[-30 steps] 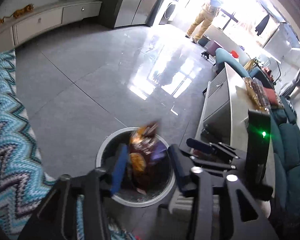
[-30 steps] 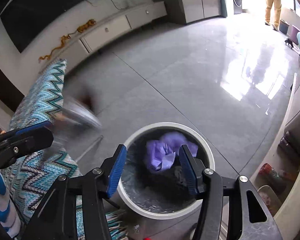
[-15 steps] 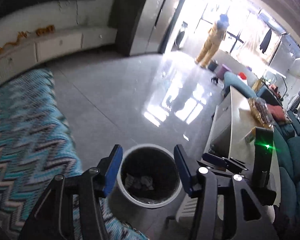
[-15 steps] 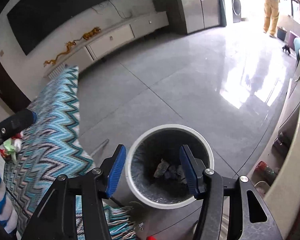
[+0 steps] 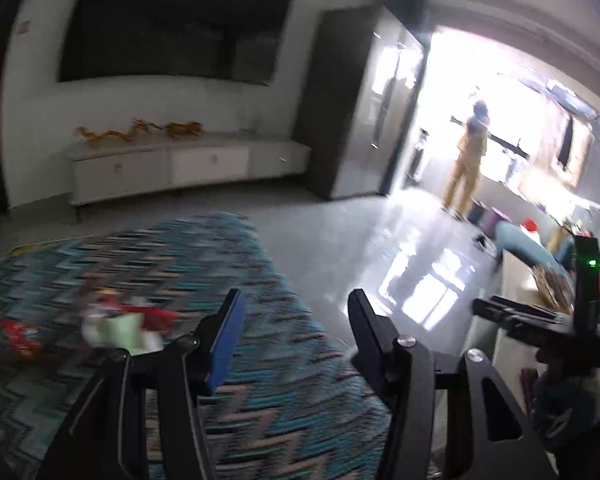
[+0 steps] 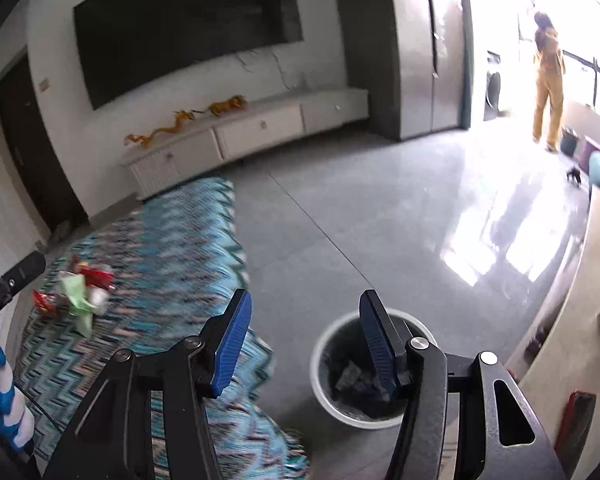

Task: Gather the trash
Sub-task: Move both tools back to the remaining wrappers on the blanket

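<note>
Several wrappers (image 6: 74, 294), red and pale green, lie in a loose heap on the zigzag rug (image 6: 172, 248), far left of the bin (image 6: 352, 372). My left gripper (image 5: 296, 344) hangs over that rug, released, nothing between the pads. My right gripper (image 6: 306, 344) is released too, empty, its right finger overlapping the bin's rim.

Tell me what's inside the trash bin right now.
The right wrist view shows crumpled, greyish scraps at the bottom of the trash bin. The right gripper, open and empty, has one finger covering part of the inside, so anything there stays unseen.
</note>
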Demonstrator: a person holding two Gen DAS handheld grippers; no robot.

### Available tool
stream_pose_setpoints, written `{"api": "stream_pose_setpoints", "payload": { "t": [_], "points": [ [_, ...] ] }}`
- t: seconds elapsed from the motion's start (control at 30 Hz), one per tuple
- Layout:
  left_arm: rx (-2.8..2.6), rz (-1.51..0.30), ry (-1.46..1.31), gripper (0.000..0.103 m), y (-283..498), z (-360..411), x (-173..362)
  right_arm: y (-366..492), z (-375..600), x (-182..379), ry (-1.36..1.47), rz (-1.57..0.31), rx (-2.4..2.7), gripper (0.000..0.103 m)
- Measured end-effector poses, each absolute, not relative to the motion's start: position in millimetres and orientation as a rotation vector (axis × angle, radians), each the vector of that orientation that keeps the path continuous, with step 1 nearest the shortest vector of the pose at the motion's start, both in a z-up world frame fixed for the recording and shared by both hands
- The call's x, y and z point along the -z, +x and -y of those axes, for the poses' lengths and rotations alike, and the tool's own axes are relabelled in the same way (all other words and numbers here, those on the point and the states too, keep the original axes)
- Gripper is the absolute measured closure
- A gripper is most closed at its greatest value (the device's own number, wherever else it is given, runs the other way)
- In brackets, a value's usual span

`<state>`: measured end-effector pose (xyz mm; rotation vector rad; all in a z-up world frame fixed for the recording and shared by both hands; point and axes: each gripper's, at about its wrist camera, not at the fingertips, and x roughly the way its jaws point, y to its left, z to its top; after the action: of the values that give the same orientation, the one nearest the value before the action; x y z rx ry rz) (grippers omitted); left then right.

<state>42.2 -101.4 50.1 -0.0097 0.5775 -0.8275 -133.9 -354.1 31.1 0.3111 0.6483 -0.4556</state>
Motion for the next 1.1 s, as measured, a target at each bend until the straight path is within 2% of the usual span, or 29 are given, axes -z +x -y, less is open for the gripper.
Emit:
{"api": "stream_pose_setpoints", "payload": {
  "t": [0.4, 0.73, 0.9, 1.0, 1.1],
  "points": [
    [0.550, -0.456, -0.134, 0.052, 95.4, -66.6, -105.6, -115.6, 289.6, -84.4, 0.228, -0.570, 0.350, 0.045],
    [0.406, -0.387, -0.162, 0.052, 93.6, -141.3, -144.5, -114.3, 269.6, -108.7, 0.197, -0.520, 0.252, 0.043],
    [0.371, -0.424, -0.139, 0.051, 100.5, -147.9, -131.8, -102.0, 264.0, -100.6, 0.193, -0.538, 0.193, 0.040],
    [0.363, -0.483, -0.122, 0.051, 114.0, -144.7, -106.1, -88.0, 262.4, -89.9, 0.193, -0.568, 0.156, 0.039],
    [0.349, -0.537, -0.111, 0.042, 130.7, -140.4, -77.6, -66.6, 256.3, -77.3, 0.190, -0.600, 0.111, 0.038]
  ]
}}
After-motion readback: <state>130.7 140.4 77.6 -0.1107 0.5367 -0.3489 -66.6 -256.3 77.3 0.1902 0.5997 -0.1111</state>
